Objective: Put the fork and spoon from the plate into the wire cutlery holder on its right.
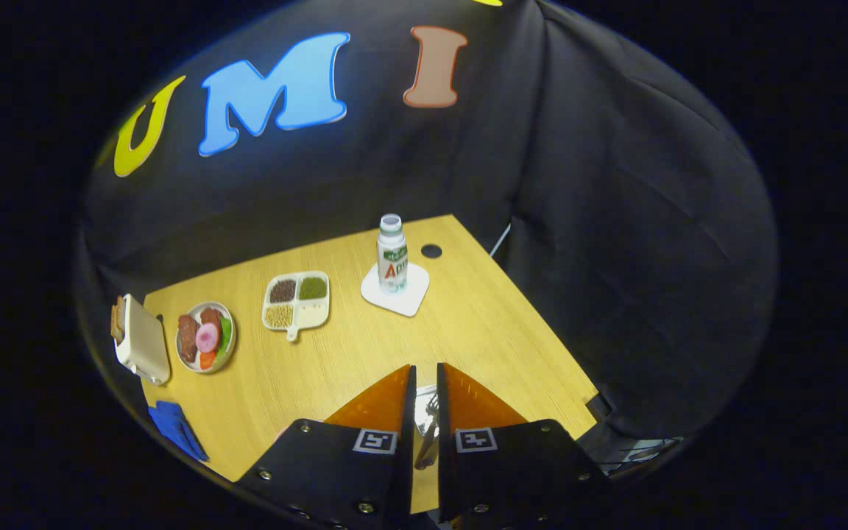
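Metal fork (pixel 430 416) tines show in the narrow gap between the nearly closed fingers (pixel 424 383), apparently clamped, above the tabletop (pixel 483 331). Fork seems mid-transfer; spoon's place can't be told.

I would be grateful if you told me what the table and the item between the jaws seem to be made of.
The table looks like light wood or wood-look laminate: yellowish with fine grain lines and a matte finish. The fork, clamped between the nearly closed jaws of the gripper, looks like polished metal, silvery with bright glints, though little of it shows.
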A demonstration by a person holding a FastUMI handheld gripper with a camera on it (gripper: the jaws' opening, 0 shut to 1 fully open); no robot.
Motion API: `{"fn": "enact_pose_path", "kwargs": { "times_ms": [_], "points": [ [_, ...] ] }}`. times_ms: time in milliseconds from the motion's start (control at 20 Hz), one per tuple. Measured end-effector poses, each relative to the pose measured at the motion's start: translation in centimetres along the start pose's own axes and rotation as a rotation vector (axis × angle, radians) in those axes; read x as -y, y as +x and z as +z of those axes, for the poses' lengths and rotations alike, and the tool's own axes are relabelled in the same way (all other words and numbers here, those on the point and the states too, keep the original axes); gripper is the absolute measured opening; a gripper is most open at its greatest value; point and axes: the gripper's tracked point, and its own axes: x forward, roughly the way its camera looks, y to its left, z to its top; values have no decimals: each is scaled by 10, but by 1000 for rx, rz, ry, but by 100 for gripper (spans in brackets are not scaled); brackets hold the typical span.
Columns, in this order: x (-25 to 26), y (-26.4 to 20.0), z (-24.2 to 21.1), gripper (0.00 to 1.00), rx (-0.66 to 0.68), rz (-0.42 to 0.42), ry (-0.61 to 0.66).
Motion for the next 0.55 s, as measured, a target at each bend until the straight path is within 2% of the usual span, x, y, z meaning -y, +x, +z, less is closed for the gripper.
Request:
{"fn": "enact_pose_path", "kwargs": {
  "times_ms": [150, 300, 550],
  "points": [
    [-1, -40, 51, 15, 198, -8, 4],
    [-3, -86, 87, 14, 330, -19, 41],
    [-9, -150, 102, 14, 450, -30, 71]
  ]
}}
